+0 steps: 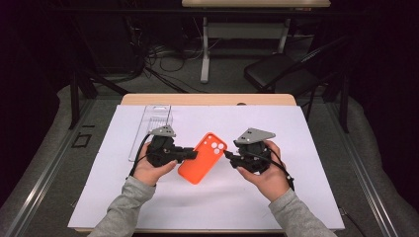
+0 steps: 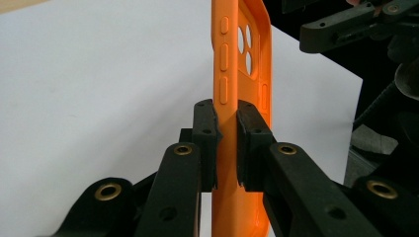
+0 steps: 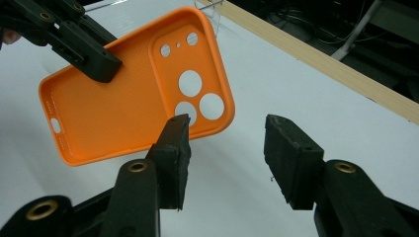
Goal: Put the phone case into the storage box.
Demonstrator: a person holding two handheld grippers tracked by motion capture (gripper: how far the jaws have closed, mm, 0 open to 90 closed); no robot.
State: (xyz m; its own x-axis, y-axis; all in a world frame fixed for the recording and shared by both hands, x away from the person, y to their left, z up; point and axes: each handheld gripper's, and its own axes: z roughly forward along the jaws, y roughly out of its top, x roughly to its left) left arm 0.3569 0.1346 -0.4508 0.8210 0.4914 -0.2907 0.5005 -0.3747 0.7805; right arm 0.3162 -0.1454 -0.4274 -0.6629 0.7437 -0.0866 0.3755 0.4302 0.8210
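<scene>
An orange phone case [image 1: 202, 158] with round camera holes hangs above the white sheet at the table's middle. My left gripper [image 1: 192, 154] is shut on its left long edge; in the left gripper view the pads [image 2: 204, 129] press both sides of the rim of the case [image 2: 243, 59], just below the side buttons. My right gripper [image 1: 228, 154] stands open just right of the case. In the right gripper view its jaws [image 3: 227, 128] are apart with nothing between them, and the case [image 3: 123, 103] lies beyond the left jaw, its hollow inside facing me, the left gripper's jaw [image 3: 94, 59] on it.
A white sheet [image 1: 296, 148] covers the wooden table [image 1: 207, 99]. A clear plastic tray [image 1: 150, 128] lies at the back left, behind my left hand. Beyond the table's far edge stand a black chair [image 1: 276, 71] and a table leg [image 1: 205, 49] among cables.
</scene>
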